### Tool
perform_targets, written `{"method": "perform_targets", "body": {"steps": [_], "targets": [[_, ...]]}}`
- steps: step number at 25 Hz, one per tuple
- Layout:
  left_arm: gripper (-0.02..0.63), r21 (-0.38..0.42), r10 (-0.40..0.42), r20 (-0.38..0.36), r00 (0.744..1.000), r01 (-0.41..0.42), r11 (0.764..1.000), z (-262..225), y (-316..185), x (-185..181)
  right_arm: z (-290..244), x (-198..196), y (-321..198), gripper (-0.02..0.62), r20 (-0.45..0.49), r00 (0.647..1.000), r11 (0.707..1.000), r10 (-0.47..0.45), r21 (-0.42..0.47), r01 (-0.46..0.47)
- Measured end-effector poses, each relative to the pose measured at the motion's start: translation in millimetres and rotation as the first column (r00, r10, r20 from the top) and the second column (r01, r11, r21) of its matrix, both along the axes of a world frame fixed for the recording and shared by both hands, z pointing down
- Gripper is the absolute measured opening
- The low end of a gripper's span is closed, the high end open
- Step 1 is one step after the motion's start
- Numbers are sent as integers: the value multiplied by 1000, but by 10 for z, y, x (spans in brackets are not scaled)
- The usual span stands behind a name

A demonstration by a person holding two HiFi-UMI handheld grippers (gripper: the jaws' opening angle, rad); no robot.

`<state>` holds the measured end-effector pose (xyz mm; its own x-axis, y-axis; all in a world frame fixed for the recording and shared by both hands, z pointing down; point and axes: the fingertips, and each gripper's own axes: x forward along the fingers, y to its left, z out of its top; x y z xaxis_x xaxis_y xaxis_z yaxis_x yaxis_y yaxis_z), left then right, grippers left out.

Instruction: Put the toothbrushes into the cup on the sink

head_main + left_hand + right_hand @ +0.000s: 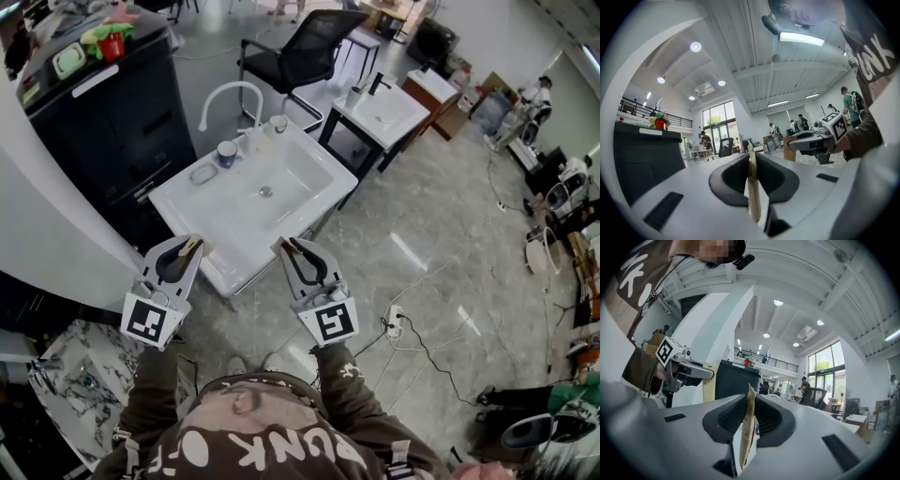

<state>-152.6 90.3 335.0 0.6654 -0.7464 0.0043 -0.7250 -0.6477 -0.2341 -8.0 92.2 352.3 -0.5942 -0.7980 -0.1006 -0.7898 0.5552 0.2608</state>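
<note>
A white sink (202, 214) stands ahead of me, with a blue and white cup (226, 152) on its back rim beside the curved white faucet (231, 94). My left gripper (192, 246) hovers at the sink's near left edge, shut on a thin beige toothbrush handle (753, 187) that stands on edge between the pads. My right gripper (284, 247) hangs over the near right edge, shut on a flat brown toothbrush in its card pack (745, 434). Both point toward the sink. Each gripper view shows the other gripper: the right gripper (806, 138) and the left gripper (700, 373).
A soap dish (202, 173) and a pale tumbler (278, 123) also sit on the sink's back rim. A tall black cabinet (103, 112) stands to the left, a black office chair (309, 52) behind, and a second sink (386, 112) to the right. Cables (422, 347) lie on the floor.
</note>
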Motion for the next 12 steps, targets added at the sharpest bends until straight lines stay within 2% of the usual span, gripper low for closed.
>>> {"method": "perform_targets", "body": {"steps": [12], "targets": [[38, 2, 41, -8, 999, -41, 999, 99, -199, -192, 50, -234, -122, 65, -18, 999, 999, 37, 14, -37]]}}
